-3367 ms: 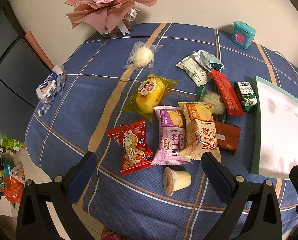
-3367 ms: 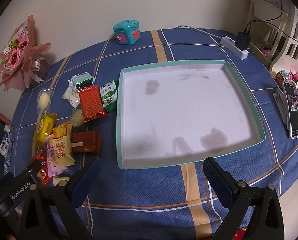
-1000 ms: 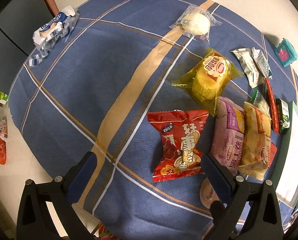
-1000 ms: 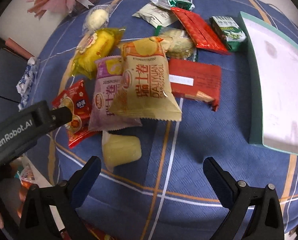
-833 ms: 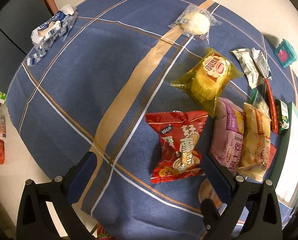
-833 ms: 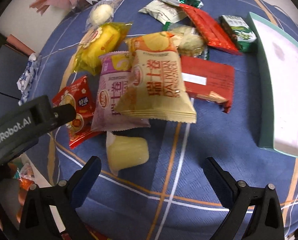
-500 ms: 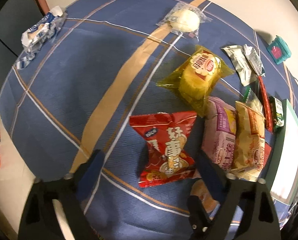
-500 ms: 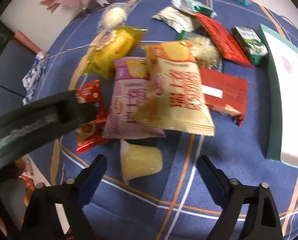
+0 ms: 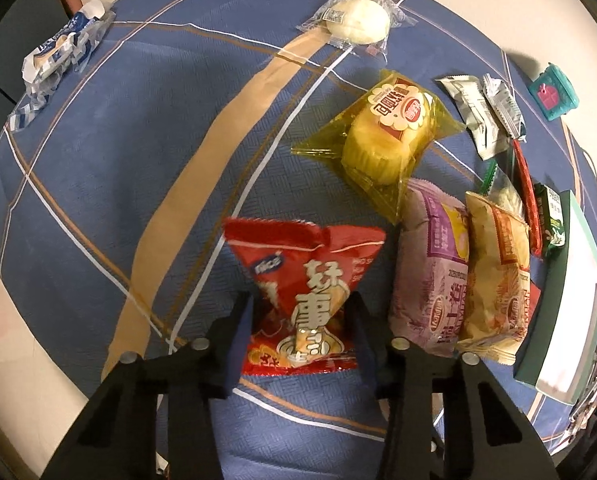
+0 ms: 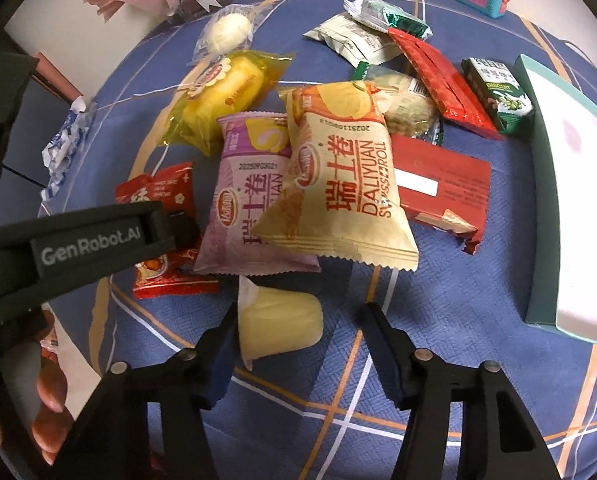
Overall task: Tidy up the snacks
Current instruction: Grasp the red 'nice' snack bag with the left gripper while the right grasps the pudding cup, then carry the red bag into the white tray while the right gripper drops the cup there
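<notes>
Two grippers point down over the snack-strewn surface point(image 9: 98, 152). Left gripper point(image 9: 300, 320) fingers are closing, pinching the red snack packet point(image 9: 302, 280). Right gripper point(image 10: 298, 340) fingers are closing around the jelly cup point(image 10: 278, 320); only the left finger touches it.

Bare blue cloth on the bench point(image 9: 110, 152) lies open to the left of the red snack packet point(image 9: 310, 288), and in front of the jelly cup point(image 10: 278, 320) toward the tray point(image 10: 538, 200). Behind them the purple roll packet point(image 10: 250, 200), tan roll packet point(image 10: 338, 184) and red wrapper point(image 10: 442, 188) overlap, leaving no gap.
</notes>
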Tool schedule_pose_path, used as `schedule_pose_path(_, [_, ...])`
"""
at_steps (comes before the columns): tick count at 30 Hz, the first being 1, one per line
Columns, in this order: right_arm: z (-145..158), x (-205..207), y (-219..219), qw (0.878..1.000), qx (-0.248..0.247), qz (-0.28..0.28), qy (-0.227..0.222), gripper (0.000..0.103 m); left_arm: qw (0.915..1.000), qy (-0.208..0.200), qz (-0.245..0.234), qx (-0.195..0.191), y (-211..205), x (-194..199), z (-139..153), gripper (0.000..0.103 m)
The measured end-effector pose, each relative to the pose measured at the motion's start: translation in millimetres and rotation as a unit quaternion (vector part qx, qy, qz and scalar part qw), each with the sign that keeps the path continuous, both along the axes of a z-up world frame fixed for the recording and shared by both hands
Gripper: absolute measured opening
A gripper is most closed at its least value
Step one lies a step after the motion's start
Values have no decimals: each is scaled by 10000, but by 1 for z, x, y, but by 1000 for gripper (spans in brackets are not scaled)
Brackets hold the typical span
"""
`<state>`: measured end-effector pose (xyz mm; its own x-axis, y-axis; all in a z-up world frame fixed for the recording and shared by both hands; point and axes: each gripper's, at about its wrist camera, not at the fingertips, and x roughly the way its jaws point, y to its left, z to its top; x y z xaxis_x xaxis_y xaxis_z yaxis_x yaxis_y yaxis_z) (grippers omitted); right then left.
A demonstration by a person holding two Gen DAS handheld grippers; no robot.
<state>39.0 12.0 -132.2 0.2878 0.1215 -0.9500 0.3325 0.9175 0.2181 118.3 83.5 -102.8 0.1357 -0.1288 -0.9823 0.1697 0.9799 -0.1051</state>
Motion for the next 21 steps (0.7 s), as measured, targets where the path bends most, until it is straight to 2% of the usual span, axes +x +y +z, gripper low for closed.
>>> schedule_pose_path(6, [6,-3,-7,9999,116,39,-98,40,10000,-79,-55,18,-5,2,-5,42])
schedule_pose_path(15, [29,-37,-15,9998,51,136,-130,40,9994,-323,-94,-82,-4,-4,9,41])
schedule_pose_path(19, [36,-38,-22,9998,83,81,-191,40,9989,-451,-104,-111,-3,-9,19,41])
schedule_pose_path(21, [40,-41,-26,9997,102,13,-228,40,9983,-547,-101,-149,-7,-25,28,41])
